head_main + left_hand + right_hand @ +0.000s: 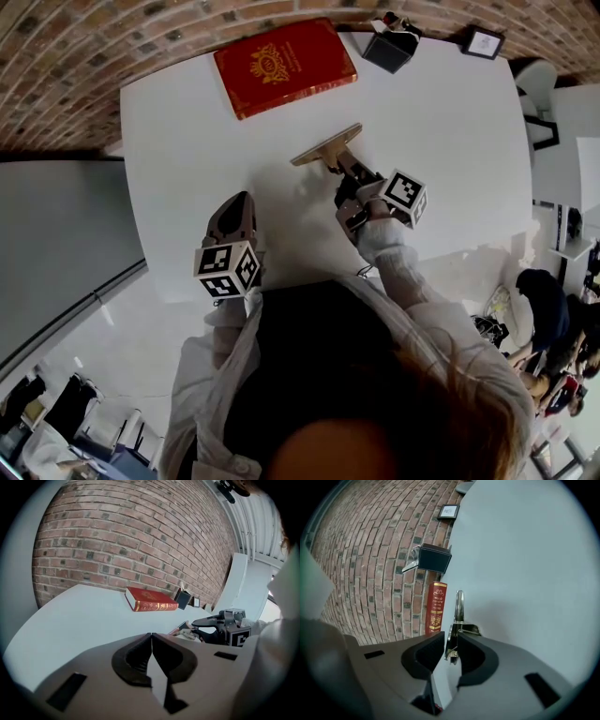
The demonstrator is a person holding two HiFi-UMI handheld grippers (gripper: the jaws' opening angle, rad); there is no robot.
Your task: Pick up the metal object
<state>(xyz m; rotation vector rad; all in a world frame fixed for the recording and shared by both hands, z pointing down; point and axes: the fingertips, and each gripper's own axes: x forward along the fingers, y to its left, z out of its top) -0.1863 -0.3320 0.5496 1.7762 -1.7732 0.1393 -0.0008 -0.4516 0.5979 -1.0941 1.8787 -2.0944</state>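
Observation:
The metal object (325,148) is a flat brass-coloured piece with a long blade, lying near the middle of the white table (450,150). My right gripper (339,167) reaches it from the near side. In the right gripper view the jaws (451,641) are shut on the object's near end, and its blade (459,606) sticks out ahead. My left gripper (239,199) hangs over the table to the left, apart from the object. Its jaws (151,637) are shut with nothing between them. The left gripper view shows the right gripper (199,623) at the object (183,629).
A red book (284,66) lies at the table's far edge, near the brick wall. A black box (392,47) and a small framed card (483,41) stand at the far right. Seated people (544,319) are off the table's right side.

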